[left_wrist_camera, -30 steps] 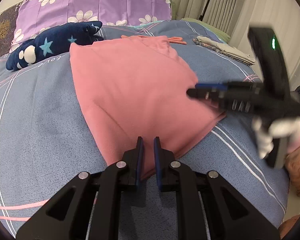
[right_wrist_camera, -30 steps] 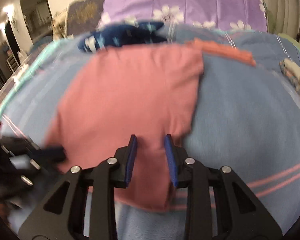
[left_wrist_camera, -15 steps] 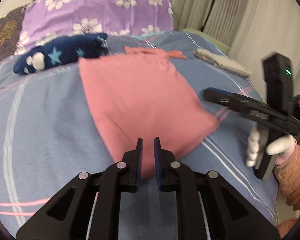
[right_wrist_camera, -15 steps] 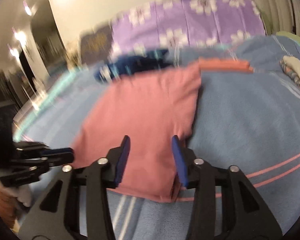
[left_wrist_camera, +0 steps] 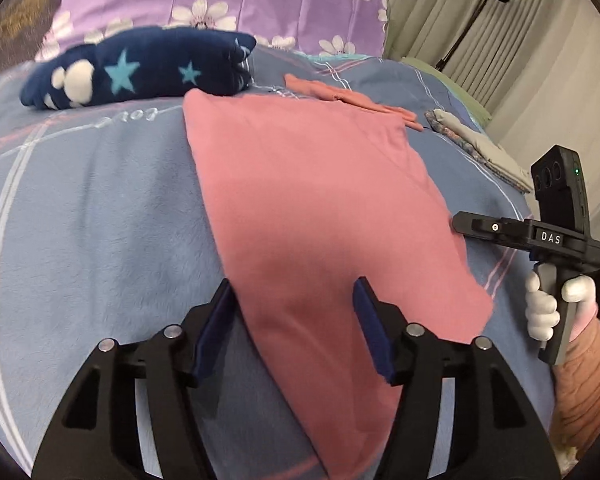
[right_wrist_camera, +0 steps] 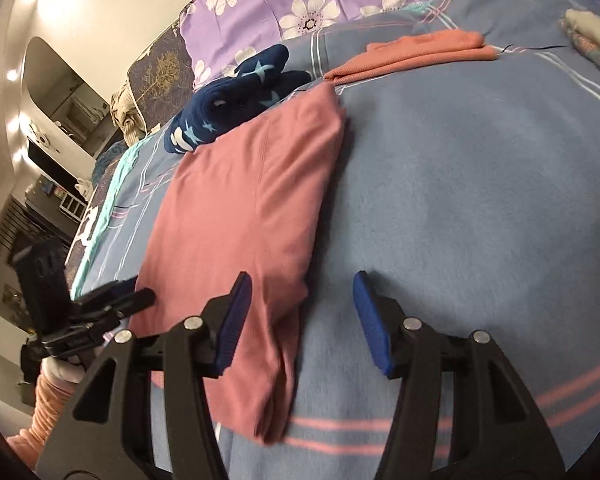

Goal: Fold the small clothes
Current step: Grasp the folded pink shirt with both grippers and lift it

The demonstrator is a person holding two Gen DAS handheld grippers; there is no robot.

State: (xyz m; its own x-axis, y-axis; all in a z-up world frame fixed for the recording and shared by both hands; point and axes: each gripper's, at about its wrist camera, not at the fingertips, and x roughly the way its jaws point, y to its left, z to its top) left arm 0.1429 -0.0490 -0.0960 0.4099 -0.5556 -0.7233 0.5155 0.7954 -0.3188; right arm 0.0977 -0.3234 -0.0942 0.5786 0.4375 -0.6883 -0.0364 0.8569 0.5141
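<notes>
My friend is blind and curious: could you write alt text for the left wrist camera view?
A pink folded garment lies on a blue blanket, with the left gripper open over its near end. The right gripper reaches in beside the garment's right edge; a navy star-patterned garment lies beyond.

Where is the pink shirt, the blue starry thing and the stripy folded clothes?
pink shirt point(left_wrist_camera: 320, 208), left wrist view, middle of its flat top.
blue starry thing point(left_wrist_camera: 140, 68), left wrist view, by a light blue star.
stripy folded clothes point(left_wrist_camera: 476, 148), left wrist view, grey top layer.
</notes>
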